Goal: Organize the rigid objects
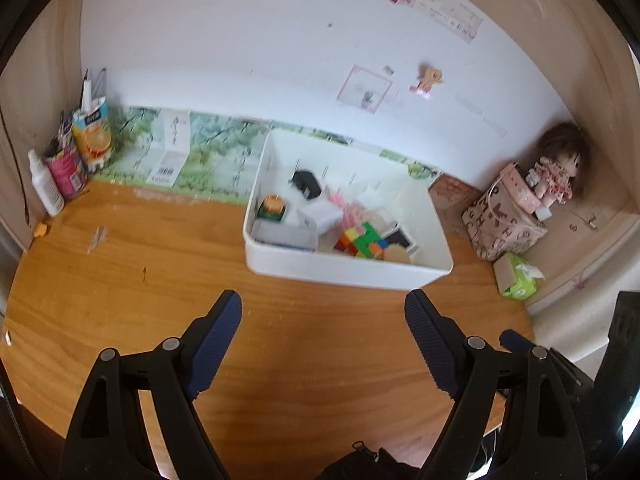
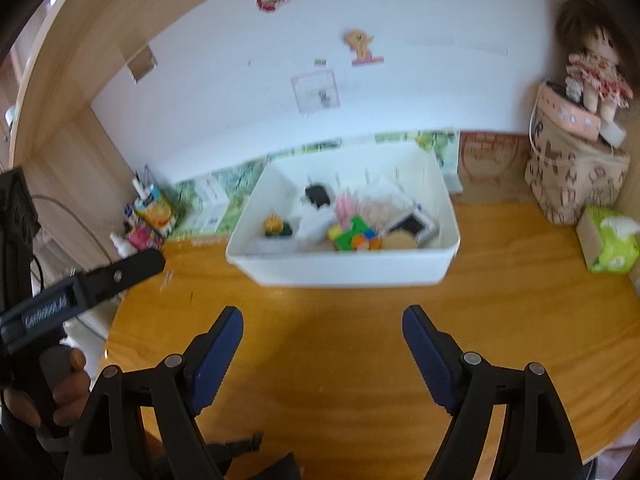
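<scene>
Leftmost, a white spray bottle (image 1: 45,188), a pink can (image 1: 66,170) and an orange juice carton (image 1: 94,136) stand in the back corner of the wooden counter (image 1: 160,264). Nearer, the left claw (image 1: 323,316) hangs wide open over bare wood, gripping nothing. Beyond it sits the white bin (image 1: 344,268), holding a colourful puzzle cube (image 1: 360,240), a black adapter (image 1: 306,184) and a small green-and-orange jar (image 1: 272,208) among other bits. Further right, the right claw (image 2: 322,330) gapes empty too, short of the bin. A patterned bag (image 1: 500,220), doll (image 1: 554,176) and green tissue pack (image 1: 516,276) fill the right corner.
</scene>
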`<action>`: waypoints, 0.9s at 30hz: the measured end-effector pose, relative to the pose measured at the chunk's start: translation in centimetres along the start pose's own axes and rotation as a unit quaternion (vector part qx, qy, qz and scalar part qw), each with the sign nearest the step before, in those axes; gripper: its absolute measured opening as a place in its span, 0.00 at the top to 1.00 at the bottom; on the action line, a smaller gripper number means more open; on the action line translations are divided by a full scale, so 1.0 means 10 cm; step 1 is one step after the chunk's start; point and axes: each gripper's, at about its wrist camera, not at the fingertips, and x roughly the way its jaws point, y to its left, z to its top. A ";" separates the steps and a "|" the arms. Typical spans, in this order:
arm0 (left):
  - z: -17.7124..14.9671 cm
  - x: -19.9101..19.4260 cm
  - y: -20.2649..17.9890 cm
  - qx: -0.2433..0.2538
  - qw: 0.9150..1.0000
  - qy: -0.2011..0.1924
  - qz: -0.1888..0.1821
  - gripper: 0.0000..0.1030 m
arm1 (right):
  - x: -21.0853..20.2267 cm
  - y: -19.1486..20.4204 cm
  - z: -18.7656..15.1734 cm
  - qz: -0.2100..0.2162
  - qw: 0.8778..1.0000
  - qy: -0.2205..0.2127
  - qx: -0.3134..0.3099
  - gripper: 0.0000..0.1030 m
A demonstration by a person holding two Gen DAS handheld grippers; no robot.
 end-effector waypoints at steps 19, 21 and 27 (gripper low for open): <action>-0.37 -0.01 -0.03 -0.001 0.998 0.032 0.049 0.17 | -0.14 0.18 -0.50 -0.051 0.998 0.023 0.012 0.00; -0.37 -0.01 -0.08 -0.008 0.998 0.026 0.054 0.17 | -0.14 0.15 -0.47 -0.048 0.999 0.022 0.007 0.00; -0.32 0.00 -0.37 -0.014 0.997 0.001 0.076 0.09 | -0.15 -0.09 -0.36 -0.032 0.999 0.029 -0.002 0.00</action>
